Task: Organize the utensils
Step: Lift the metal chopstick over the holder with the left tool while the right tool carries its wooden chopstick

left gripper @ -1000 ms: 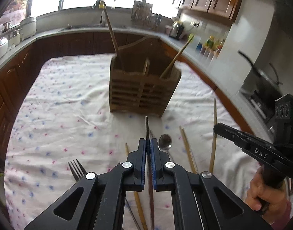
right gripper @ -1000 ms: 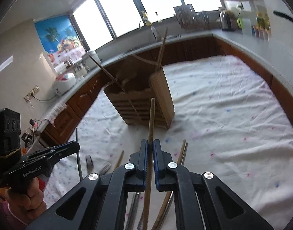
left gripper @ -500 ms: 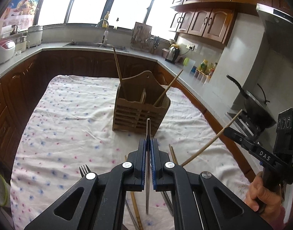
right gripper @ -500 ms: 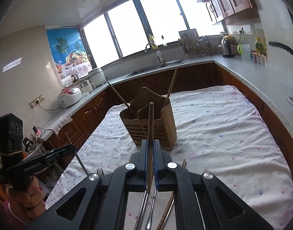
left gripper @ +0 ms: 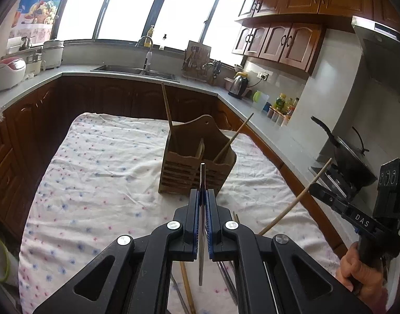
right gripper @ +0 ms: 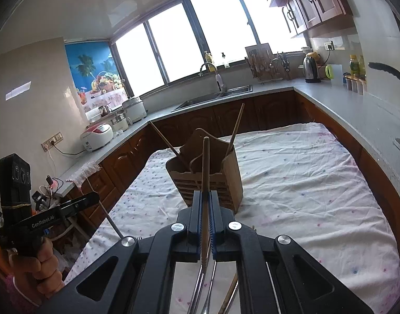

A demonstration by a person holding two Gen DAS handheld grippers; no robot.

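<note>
Utensils are divided between both grippers, the tan slatted wooden caddy (left gripper: 197, 167) and the white floral-print cloth (left gripper: 95, 183) beneath it. Left gripper (left gripper: 203, 196), jaws clamped tight on a thin grey metal chopstick (left gripper: 202, 178), is raised off the cloth on the near side of the caddy. Right gripper (right gripper: 205, 198), jaws likewise pinched on a light wooden chopstick (right gripper: 205, 162), is also held on the caddy's near side. Two wooden chopsticks (left gripper: 166, 107) lean in the caddy's compartments. Several loose utensils (right gripper: 200, 287) lie on the cloth nearer than the caddy, under the grippers.
</note>
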